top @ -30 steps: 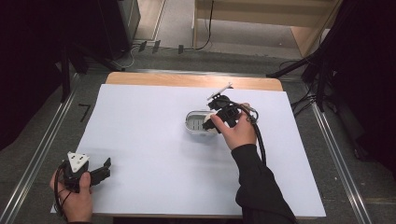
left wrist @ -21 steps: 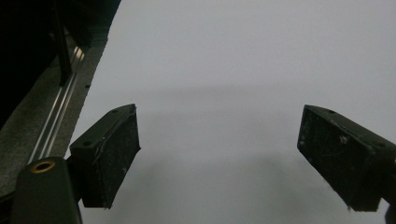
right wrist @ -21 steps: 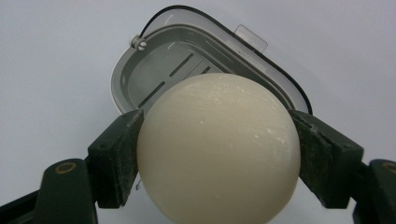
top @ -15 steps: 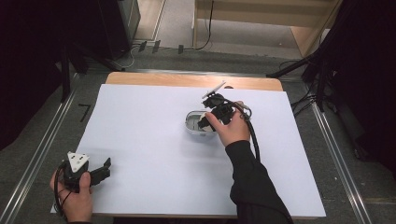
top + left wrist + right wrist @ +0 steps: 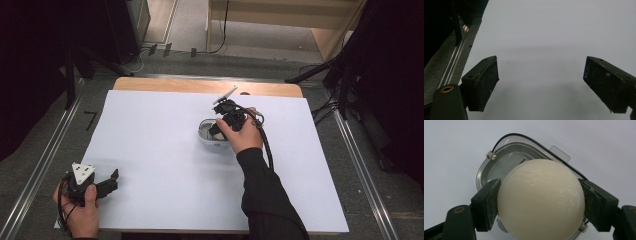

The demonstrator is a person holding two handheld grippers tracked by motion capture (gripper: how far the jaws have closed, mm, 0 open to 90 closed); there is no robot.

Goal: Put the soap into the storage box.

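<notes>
Two grippers are at work over a white sheet (image 5: 165,150) that covers the table, and they sit well apart from each other. At the near left corner, the left gripper (image 5: 111,181) rests low in the person's left hand (image 5: 82,212), a grey three-cornered plate (image 5: 83,172) on top of it, its jaws pointing right across the sheet. In the left gripper view its two black pads (image 5: 484,82) stand wide apart with bare white sheet between them. At the left edge of that view the sheet ends at a grey floor strip with a metal rail (image 5: 454,67). Moving right, past a broad stretch of open sheet, a shallow clear container (image 5: 207,132) with rounded corners lies toward the far middle of the table, its long side running left to right. Directly over its right part is the right gripper (image 5: 216,131), held in the person's right hand (image 5: 245,137), the dark sleeve (image 5: 265,200) reaching up from the near edge. The right gripper view shows its jaws clamped on a cream-white ball (image 5: 541,200), one pad pressed against each side of it. The ball hangs right above the container (image 5: 499,167), whose grey inside and clear rim show behind it; whether the ball touches the container I cannot tell.
</notes>
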